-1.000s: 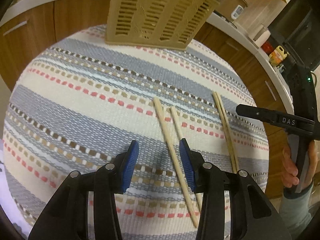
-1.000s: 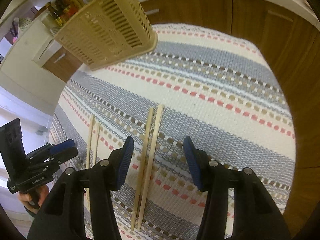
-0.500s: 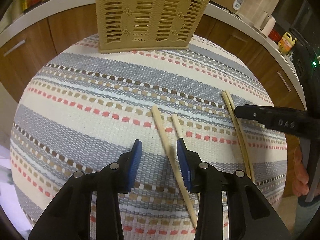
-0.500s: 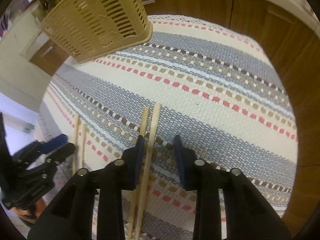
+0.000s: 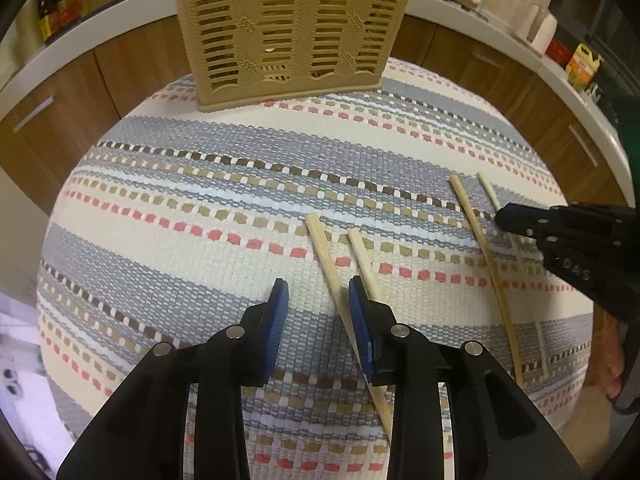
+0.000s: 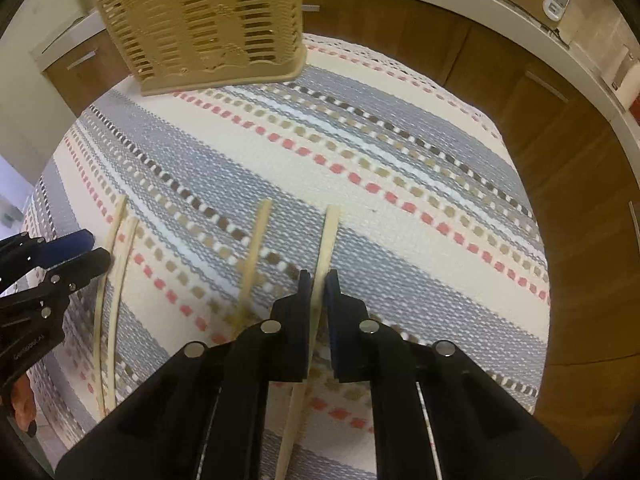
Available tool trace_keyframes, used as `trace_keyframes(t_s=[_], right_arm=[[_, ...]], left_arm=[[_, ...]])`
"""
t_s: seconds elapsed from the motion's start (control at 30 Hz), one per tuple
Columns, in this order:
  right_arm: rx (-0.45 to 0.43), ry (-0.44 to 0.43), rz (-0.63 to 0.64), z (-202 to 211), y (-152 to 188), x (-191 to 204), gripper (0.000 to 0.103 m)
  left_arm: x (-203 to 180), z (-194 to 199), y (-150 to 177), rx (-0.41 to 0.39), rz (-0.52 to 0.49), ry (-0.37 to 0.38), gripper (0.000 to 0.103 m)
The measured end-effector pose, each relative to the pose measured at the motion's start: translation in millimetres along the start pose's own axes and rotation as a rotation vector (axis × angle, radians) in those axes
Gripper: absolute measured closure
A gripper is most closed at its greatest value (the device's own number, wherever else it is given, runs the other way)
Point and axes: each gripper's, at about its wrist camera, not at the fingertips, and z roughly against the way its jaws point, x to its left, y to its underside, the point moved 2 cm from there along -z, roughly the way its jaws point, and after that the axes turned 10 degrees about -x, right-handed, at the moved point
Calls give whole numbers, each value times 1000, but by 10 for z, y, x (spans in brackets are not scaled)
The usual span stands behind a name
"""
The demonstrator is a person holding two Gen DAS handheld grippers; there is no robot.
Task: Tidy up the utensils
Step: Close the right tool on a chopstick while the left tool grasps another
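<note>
"DAS" showed on the right gripper (image 6: 317, 280), clamped on one chopstick (image 6: 329, 236); the left gripper (image 5: 316, 300) gaped beside another chopstick (image 5: 326, 258).

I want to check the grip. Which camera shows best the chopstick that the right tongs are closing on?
The right wrist view: the chopstick runs straight between the right tongs, pinched by the pads. The left wrist view shows only its far tip past the tongs' black nose.
</note>
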Motion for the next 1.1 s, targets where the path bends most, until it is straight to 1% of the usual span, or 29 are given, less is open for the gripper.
trace_keyframes(t_s=[0.1,0.2,0.3,0.37,0.47,0.5,0.57,0.63,0.67,0.73,0.83,0.9,0.97,1.03,1.1], right_arm=[[38,-3,27,-25,-34,-1,97],[77,-13,52,-59,-86,12,96],[95,-27,71,-44,-98,21,96],[99,-35,77,-44,-105,19,97],[94,-38,90,-38,-110,31,97],[92,-39,94,-38,-110,36,97],[86,-45,102,-43,-120,30,97],[83,-51,100,-25,-117,5,97],[82,-52,100,-22,-118,0,97],[79,-54,104,-33,-130,-11,97],[67,-72,100,-29,-137,-34,98],[57,-96,90,-18,-132,-54,98],[46,-118,75,4,-138,-67,99],[21,-140,69,55,-136,-54,99],[-9,-134,75,145,-140,-42,99]], left_arm=[[-79,-59,-47,39,-54,-41,74],[-186,-119,-106,92,-129,-73,72],[-176,-162,-176,131,-128,-60,73],[-169,-182,-209,141,-121,-59,73],[-202,-189,-224,140,-127,-80,73],[-211,-195,-233,142,-126,-76,76],[-225,-203,-253,153,-120,-74,77],[-251,-215,-267,163,-129,-74,86],[-275,-219,-270,164,-137,-85,93],[-314,-228,-267,161,-150,-103,99],[-347,-227,-271,146,-144,-114,100],[-329,-205,-260,129,-121,-100,100],[-280,-162,-248,101,-88,-66,100],[-234,-63,-253,52,-44,-21,100],[-174,45,-290,5,-8,3,100]])
